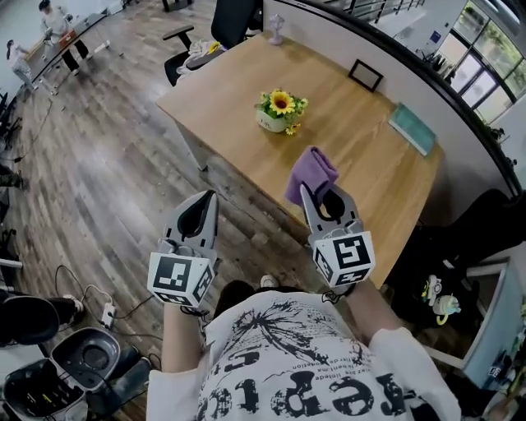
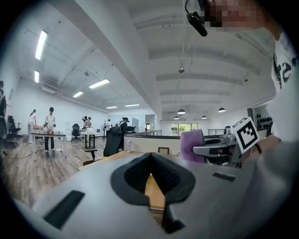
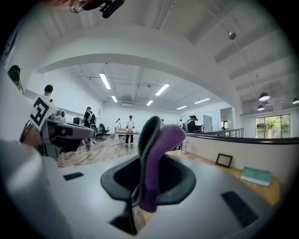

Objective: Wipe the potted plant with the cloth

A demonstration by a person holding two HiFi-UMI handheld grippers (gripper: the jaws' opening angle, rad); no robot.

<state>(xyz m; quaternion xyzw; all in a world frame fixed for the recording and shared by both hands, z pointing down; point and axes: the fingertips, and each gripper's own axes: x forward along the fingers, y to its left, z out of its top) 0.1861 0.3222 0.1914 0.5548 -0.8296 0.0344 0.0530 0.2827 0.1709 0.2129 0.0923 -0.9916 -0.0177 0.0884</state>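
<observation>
A small potted plant with yellow flowers in a white pot stands on the wooden table, well ahead of both grippers. My right gripper is shut on a purple cloth, which sticks up from its jaws over the table's near edge. In the right gripper view the cloth stands folded between the closed jaws. My left gripper hangs over the floor short of the table, its jaws shut with nothing between them. The left gripper view also shows the cloth to the right.
A black picture frame and a green book lie at the table's far side by the wall. An office chair stands at the far end. Bins and cables sit on the floor at lower left. People work at distant desks.
</observation>
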